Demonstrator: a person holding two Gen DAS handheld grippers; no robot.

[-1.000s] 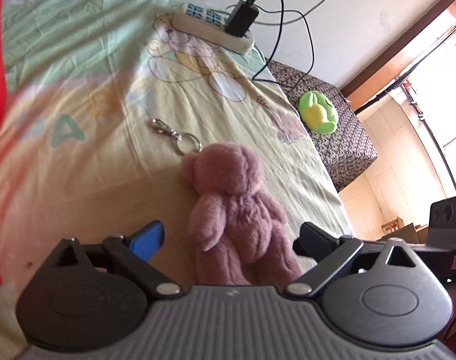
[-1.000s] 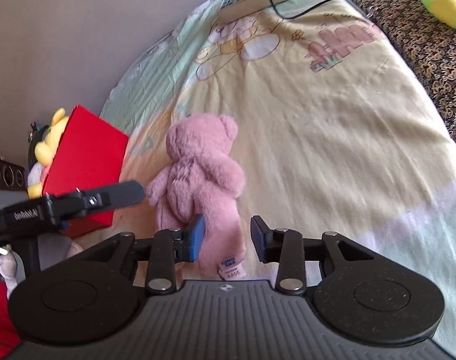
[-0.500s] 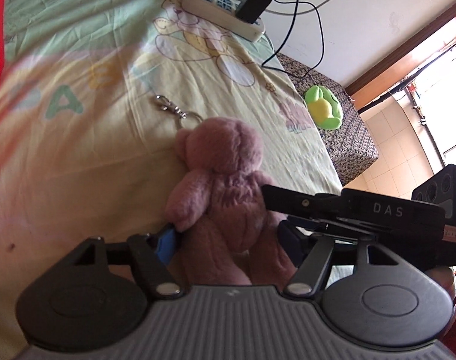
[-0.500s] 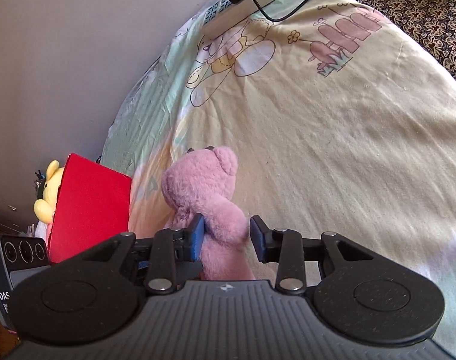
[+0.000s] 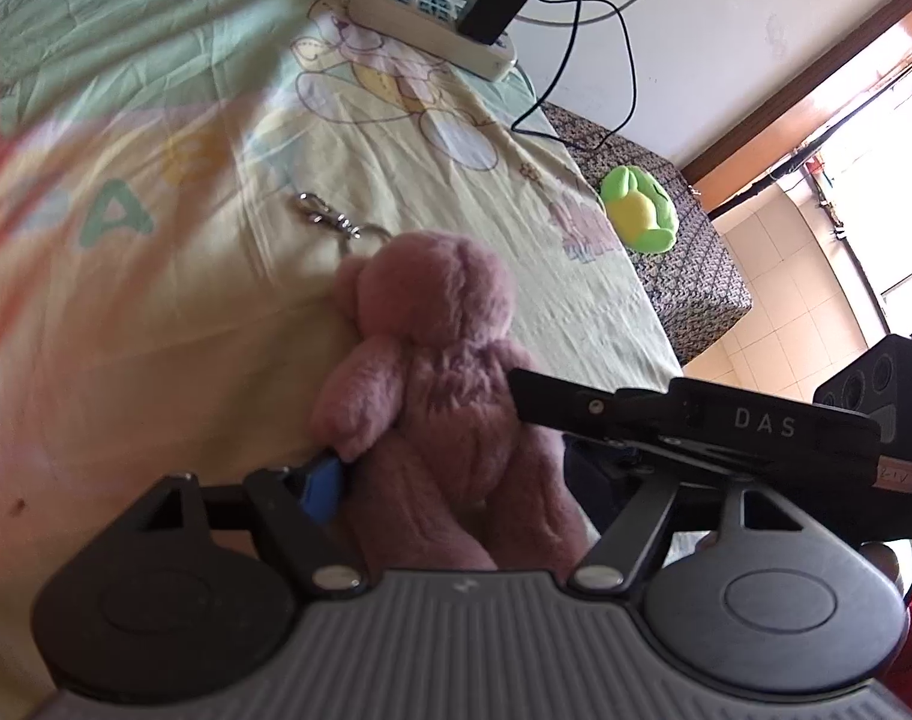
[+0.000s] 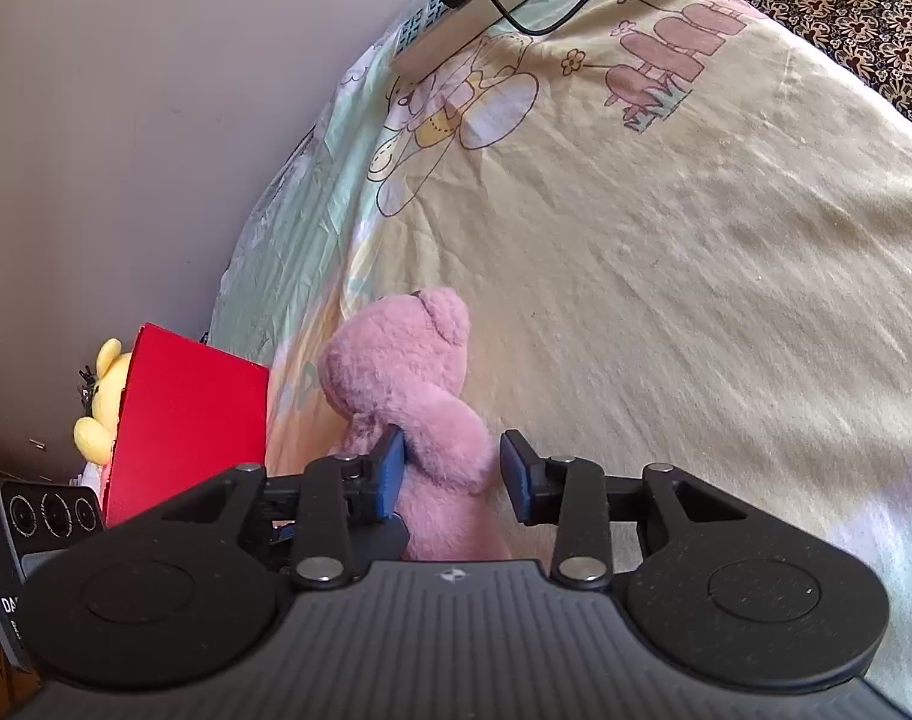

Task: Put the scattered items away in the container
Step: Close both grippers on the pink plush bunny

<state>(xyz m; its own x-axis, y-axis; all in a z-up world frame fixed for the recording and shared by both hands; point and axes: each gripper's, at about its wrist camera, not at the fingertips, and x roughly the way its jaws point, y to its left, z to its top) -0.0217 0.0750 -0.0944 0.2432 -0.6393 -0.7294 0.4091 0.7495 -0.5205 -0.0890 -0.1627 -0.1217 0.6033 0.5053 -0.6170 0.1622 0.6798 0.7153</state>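
White letters "DAS" show on the black body of the right gripper (image 5: 582, 420) reaching in from the right in the left wrist view, and a green "A" is printed on the bedsheet (image 5: 156, 312). The left gripper (image 5: 456, 480) has just been closing and is clamped on the lower body of the pink teddy bear (image 5: 432, 360), which lies on the sheet with its metal keyring clasp (image 5: 330, 219) beyond its head.

Pink plush fills the right wrist view: the right gripper (image 6: 456, 468) has its jaws narrowly apart around the bear's (image 6: 408, 384) arm, the blue left pad (image 6: 390, 468) touching fur; whether the right pad presses I cannot tell. The red container (image 6: 186, 420) stands just left.
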